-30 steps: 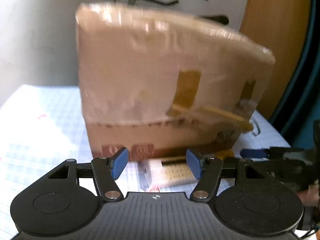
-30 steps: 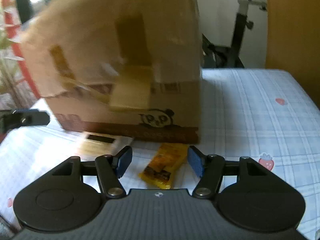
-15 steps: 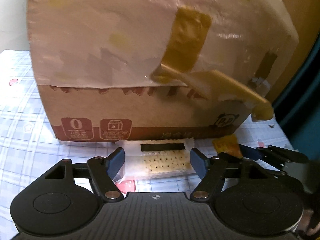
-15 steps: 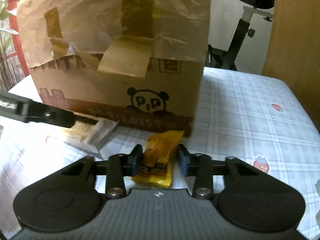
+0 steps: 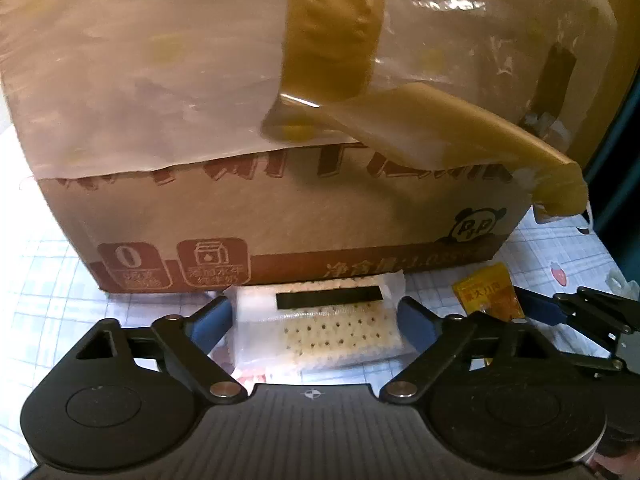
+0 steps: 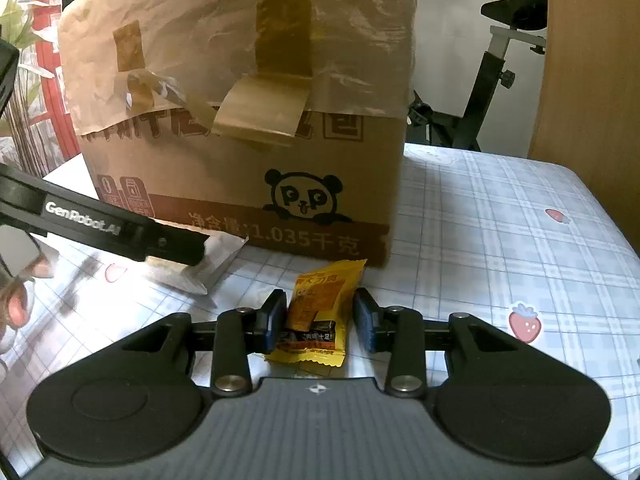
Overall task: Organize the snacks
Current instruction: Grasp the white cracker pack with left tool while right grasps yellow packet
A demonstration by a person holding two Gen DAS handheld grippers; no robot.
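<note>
Two handheld grippers work at the foot of a taped cardboard box [image 6: 256, 152] standing on a table [image 6: 500, 240] covered in a checked cloth with strawberry prints. The left gripper [image 5: 314, 316] has its fingers spread wide on either side of a clear cracker packet [image 5: 324, 324], which lies flat against the box's base; whether the pads touch the wrapper cannot be told. The right gripper [image 6: 320, 318] has its fingers drawn close around a yellow snack packet [image 6: 320, 312] lying on the cloth just in front of the box; the left pad meets the wrapper, the right shows a sliver of gap.

Only the right wrist view shows the exercise bike [image 6: 496, 64] at 1 o'clock and the red frame [image 6: 52, 92] at 10 o'clock. Only the left wrist view shows the cracker's dotted face; in the right view the left gripper's arm crosses it. Loose tape [image 5: 440, 128] droops from the box front.
</note>
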